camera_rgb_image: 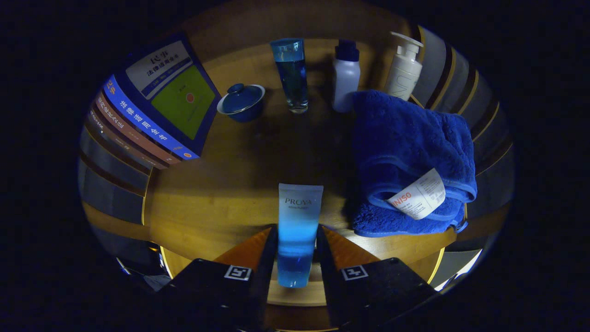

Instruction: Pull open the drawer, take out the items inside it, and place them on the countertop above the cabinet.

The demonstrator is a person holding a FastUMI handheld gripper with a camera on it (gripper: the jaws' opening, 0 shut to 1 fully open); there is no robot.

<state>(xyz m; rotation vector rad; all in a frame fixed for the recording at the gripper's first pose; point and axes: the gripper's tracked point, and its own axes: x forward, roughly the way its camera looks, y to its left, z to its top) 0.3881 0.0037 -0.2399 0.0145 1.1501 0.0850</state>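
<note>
Gripping a blue-and-white tube between both fingers, the gripper holds it over the wooden countertop. At two o'clock lies a folded towel; at twelve, a glass of blue liquid; at eleven, a lidded bowl.

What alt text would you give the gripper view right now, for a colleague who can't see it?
The claw is shut on a blue-and-white plastic squeeze tube, held over a wooden countertop. Beside the tube lies a folded blue towel; beyond stand a blue lidded bowl, a blue tumbler, two white bottles and stacked books.
</note>
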